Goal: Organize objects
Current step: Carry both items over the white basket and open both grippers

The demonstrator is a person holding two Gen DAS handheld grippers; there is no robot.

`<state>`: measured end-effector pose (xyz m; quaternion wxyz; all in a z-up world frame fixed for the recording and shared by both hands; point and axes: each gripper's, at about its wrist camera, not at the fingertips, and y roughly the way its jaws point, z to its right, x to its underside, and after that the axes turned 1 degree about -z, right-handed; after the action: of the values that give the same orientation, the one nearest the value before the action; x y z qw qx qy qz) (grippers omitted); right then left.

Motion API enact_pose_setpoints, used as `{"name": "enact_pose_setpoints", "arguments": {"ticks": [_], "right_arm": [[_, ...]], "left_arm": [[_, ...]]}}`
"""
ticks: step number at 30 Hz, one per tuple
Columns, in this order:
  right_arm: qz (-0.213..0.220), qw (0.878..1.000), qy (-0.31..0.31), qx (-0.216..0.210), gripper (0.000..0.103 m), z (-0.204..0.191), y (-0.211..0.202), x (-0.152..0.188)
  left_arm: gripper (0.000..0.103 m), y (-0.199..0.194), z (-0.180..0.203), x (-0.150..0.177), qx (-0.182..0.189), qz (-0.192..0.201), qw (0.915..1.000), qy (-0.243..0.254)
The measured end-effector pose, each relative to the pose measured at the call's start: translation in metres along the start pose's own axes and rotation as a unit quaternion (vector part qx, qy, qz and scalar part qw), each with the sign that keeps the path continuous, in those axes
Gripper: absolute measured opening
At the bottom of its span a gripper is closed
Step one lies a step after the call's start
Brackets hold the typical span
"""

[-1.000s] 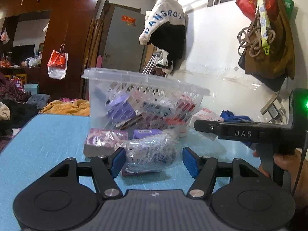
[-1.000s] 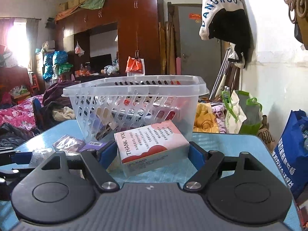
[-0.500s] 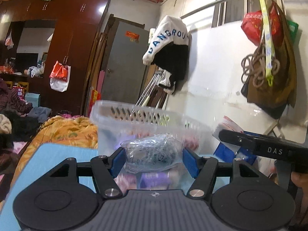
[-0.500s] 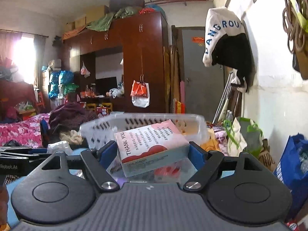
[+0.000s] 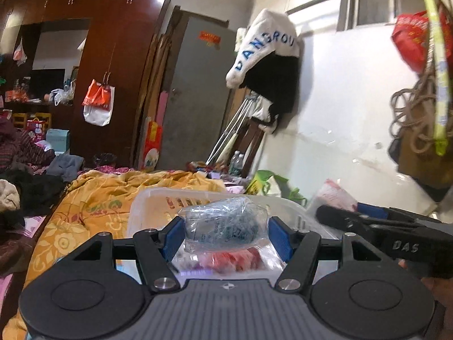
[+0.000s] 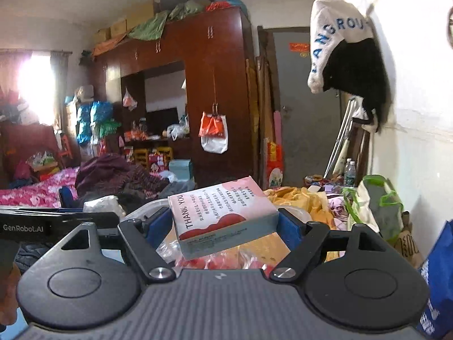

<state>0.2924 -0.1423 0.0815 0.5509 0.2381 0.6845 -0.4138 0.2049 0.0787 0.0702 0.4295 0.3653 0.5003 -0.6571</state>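
Note:
My left gripper (image 5: pixel 225 233) is shut on a clear plastic packet (image 5: pixel 226 228) with dark print, held above the white plastic basket (image 5: pixel 147 201). My right gripper (image 6: pixel 223 222) is shut on a pink and white "THANK YOU" box (image 6: pixel 220 212), held above the same basket, whose rim (image 6: pixel 153 204) shows just past the left finger. Red and clear packets lie inside the basket below both grippers. The right gripper's black body (image 5: pixel 382 232) shows at the right of the left wrist view; the left gripper's body (image 6: pixel 42 223) shows at the left of the right wrist view.
A yellow blanket (image 5: pixel 93 204) lies beyond the basket. A white wall (image 5: pixel 339 113) with hanging bags and a jacket (image 5: pixel 269 65) runs along the right. A dark wardrobe (image 6: pixel 198 85) and grey door (image 6: pixel 305 107) stand at the back. A blue bag (image 6: pixel 438 269) sits at the right.
Both grippers have risen from the blue table with their objects, from in front of the basket to above its rim. The basket's inside now shows below them.

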Motion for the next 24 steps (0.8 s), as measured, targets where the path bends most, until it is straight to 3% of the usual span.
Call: {"name": "enact_pose_setpoints", "arguments": {"ticks": [2,3,4,5,8,13,18,24], "right_arm": [[-0.007,1.0,0.005,0.009,0.083,0.003,0.015,0.001],[-0.008,1.0,0.005,0.011,0.087,0.004,0.021,0.003],[-0.012,1.0,0.006,0.018,0.09,0.004,0.025,0.006],[-0.012,1.0,0.009,0.026,0.099,0.004,0.024,0.009],[0.002,1.0,0.01,0.029,0.103,0.004,0.008,0.017],[0.014,1.0,0.013,0.022,0.103,0.002,-0.042,0.045],[-0.043,0.998,0.028,0.028,0.103,0.002,-0.047,0.084],[-0.081,0.996,0.022,0.026,0.103,0.0,-0.034,0.1]], "left_arm": [[0.073,0.016,-0.003,-0.006,0.0,0.006,1.0,-0.006],[0.079,0.023,-0.003,-0.007,-0.007,0.01,0.9999,0.001],[0.092,0.032,-0.005,-0.007,-0.02,0.004,0.9998,0.002],[0.095,0.038,-0.007,-0.007,-0.027,-0.005,0.9996,-0.001],[0.094,0.04,-0.012,0.002,-0.021,-0.026,0.9994,-0.003],[0.095,-0.019,-0.007,0.046,-0.014,0.001,0.9999,0.008],[0.095,-0.052,0.007,0.102,0.006,-0.019,0.9997,0.015],[0.095,-0.032,0.018,0.123,-0.004,-0.083,0.9961,0.028]]}}
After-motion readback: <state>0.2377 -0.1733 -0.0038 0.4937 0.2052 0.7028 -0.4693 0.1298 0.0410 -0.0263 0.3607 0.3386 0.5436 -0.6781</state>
